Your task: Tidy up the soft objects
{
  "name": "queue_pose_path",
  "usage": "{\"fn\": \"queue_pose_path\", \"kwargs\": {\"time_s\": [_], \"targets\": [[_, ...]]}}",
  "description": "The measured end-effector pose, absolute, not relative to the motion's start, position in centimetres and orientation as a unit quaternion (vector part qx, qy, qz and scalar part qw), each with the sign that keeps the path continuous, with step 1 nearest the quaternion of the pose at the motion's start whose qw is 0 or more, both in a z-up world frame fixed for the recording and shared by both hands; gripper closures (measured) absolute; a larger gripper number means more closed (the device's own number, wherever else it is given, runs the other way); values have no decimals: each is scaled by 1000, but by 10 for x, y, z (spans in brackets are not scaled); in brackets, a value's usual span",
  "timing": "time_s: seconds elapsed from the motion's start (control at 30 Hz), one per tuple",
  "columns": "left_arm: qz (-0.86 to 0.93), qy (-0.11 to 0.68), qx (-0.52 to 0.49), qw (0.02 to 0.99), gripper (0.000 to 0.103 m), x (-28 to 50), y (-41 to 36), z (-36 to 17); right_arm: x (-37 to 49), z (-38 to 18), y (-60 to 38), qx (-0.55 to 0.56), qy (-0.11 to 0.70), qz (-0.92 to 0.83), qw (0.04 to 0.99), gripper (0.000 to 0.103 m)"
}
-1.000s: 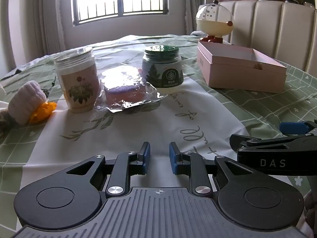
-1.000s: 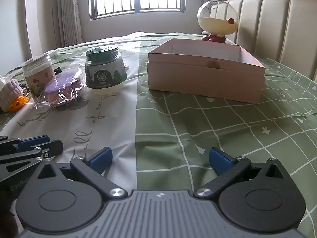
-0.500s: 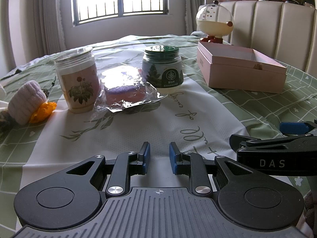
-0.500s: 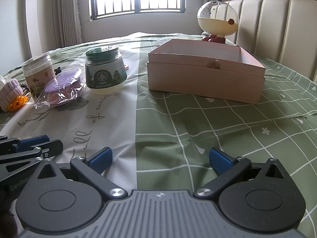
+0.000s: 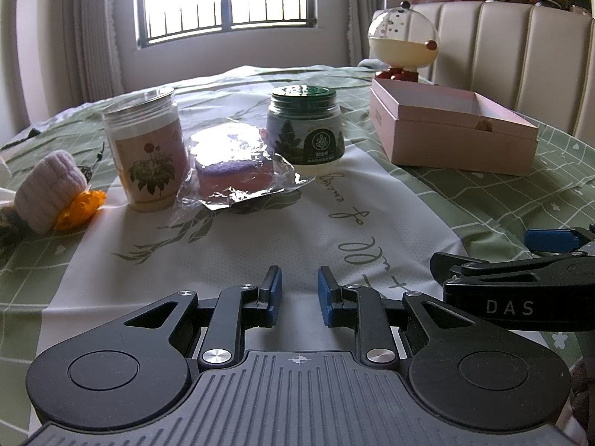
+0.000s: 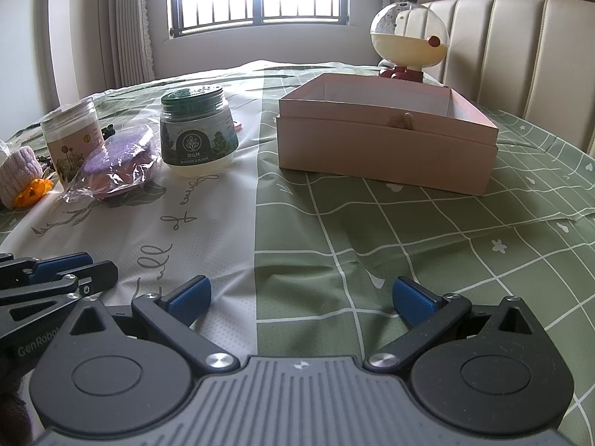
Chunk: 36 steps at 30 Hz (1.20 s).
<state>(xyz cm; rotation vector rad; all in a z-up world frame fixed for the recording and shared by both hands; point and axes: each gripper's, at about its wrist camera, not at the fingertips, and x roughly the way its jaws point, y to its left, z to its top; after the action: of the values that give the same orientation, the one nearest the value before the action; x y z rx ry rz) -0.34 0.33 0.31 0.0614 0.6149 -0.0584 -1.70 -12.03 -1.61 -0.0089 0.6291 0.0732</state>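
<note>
A purple sponge in clear wrap (image 5: 232, 165) lies between a floral jar (image 5: 147, 148) and a green-lidded jar (image 5: 305, 128); it also shows in the right wrist view (image 6: 119, 160). A pale knit soft item (image 5: 48, 186) with an orange piece (image 5: 80, 204) lies at the far left. An open pink box (image 6: 386, 130) stands at the right, with a small brown thing inside. My left gripper (image 5: 297, 295) is narrowly open and empty, low near the table's front. My right gripper (image 6: 301, 297) is wide open and empty.
A round toy lamp (image 6: 407, 37) stands behind the box (image 5: 453, 130). A cream padded sofa back (image 6: 520, 55) runs along the right. The right gripper's side (image 5: 520, 290) shows in the left wrist view; the left gripper's fingers (image 6: 55, 271) show in the right wrist view.
</note>
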Motion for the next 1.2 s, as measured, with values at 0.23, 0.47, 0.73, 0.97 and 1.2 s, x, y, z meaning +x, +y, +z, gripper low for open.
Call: {"fn": "queue_pose_path", "kwargs": {"time_s": [0.23,0.47,0.73,0.97,1.2], "targets": [[-29,302,30,952,79,-3,3,3,-17,-16,-120,-5,309,36,950,0],[-29,302,30,952,79,-3,3,3,-17,-16,-120,-6,309,36,950,0],[-29,302,30,952,79,-3,3,3,-17,-16,-119,-6,309,36,950,0],[-29,302,30,952,79,-3,4,3,-17,-16,-119,-7,309,35,950,0],[-26,302,37,952,79,-3,3,1,-17,-16,-118,-9,310,34,950,0]]}}
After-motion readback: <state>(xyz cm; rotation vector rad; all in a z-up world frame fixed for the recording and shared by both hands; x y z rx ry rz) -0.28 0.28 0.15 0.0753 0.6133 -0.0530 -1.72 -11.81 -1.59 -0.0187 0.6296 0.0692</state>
